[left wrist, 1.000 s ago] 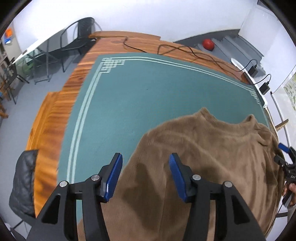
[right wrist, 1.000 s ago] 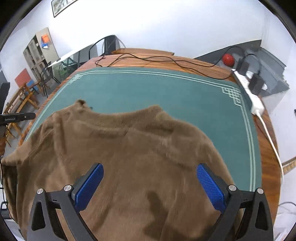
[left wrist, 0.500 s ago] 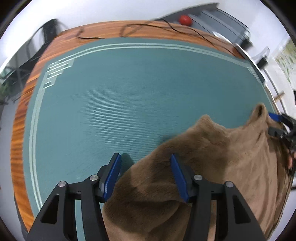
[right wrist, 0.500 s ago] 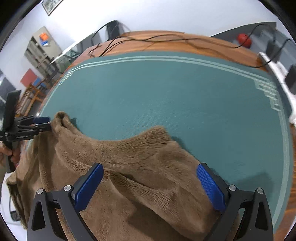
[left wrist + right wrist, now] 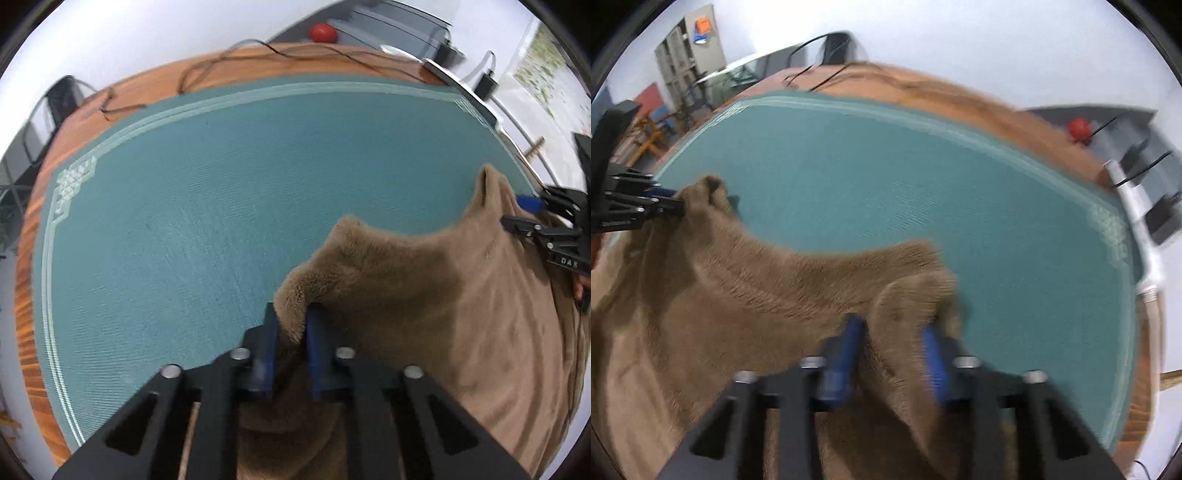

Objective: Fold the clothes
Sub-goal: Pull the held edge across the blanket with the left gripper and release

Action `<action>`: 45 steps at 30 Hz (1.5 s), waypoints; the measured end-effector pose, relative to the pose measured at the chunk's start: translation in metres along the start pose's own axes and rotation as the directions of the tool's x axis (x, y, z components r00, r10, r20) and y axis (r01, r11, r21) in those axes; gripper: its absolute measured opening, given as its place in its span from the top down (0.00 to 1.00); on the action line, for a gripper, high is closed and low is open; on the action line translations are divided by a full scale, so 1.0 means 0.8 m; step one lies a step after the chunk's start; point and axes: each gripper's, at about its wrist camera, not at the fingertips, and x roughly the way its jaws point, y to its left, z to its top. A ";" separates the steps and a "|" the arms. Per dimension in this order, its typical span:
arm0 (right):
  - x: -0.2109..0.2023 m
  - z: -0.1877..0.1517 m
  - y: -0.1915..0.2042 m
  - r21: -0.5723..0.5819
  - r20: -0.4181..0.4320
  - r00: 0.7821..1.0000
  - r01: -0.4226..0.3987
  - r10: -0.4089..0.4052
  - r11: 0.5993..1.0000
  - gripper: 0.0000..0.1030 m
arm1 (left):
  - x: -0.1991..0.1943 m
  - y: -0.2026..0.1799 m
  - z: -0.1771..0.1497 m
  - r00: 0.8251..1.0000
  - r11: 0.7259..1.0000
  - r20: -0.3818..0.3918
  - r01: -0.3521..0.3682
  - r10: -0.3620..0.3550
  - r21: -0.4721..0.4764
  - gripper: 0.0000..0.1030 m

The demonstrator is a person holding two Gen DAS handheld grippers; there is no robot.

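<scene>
- Left hand-held gripper: blue pads pinching a fuzzy corner of the brown garment.
- Right hand-held gripper: blue pads either side of a raised fold of the brown garment, fabric bunched between them; looks clamped, view is blurred.
- Garment lies on the green mat at the near edge; far edge sags between the 2 grips.
- Mat covers the wooden worktop; black cables on the far wood strip.
- Red ball beyond the worktop.
- White power strip along the right edge in the right wrist view.
</scene>
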 end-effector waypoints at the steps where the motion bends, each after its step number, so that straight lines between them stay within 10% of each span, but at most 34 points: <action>1: -0.009 0.003 -0.003 0.009 0.035 0.999 0.037 -0.037 0.999 0.85 | -0.005 -0.002 0.005 1.000 1.000 0.020 -0.007 0.007 -0.009 0.89; 8: 0.005 0.014 -0.013 0.068 0.032 0.989 0.139 -0.142 0.988 0.85 | 0.010 -0.008 0.026 0.991 0.991 0.029 -0.130 0.131 -0.035 0.94; 15: 0.014 -0.009 -0.030 0.130 -0.016 0.997 0.072 -0.071 0.989 0.80 | 0.020 0.017 0.014 0.990 0.987 -0.013 -0.138 0.138 -0.081 0.94; 17: 0.009 -0.012 -0.036 0.133 -0.027 0.998 0.060 -0.057 0.989 0.73 | 0.007 0.018 0.011 0.991 0.986 -0.006 -0.135 0.135 -0.094 0.94; 19: -0.014 -0.013 -0.036 0.148 0.013 0.999 0.046 -0.049 0.988 0.34 | -0.012 0.015 0.008 0.992 0.986 0.015 -0.120 0.123 -0.114 0.94; 21: -0.035 -0.015 -0.034 0.156 0.058 0.997 0.037 -0.046 0.987 0.21 | -0.039 0.005 -0.002 0.992 0.986 0.037 -0.115 0.120 -0.118 0.91; 27: -0.115 -0.054 0.012 0.129 0.106 0.991 -0.098 0.085 0.987 0.21 | -0.089 -0.048 -0.064 0.998 0.998 0.032 -0.049 0.050 -0.051 0.53; 33: -0.127 -0.136 0.077 0.114 0.014 0.971 -0.237 0.237 0.965 0.21 | -0.070 -0.080 -0.131 0.997 0.998 -0.071 -0.045 0.042 -0.034 0.52; 45: -0.103 -0.207 0.076 0.083 -0.080 0.994 -0.066 0.073 0.994 0.18 | -0.080 -0.053 -0.166 0.981 0.974 -0.098 -0.178 0.165 -0.137 0.49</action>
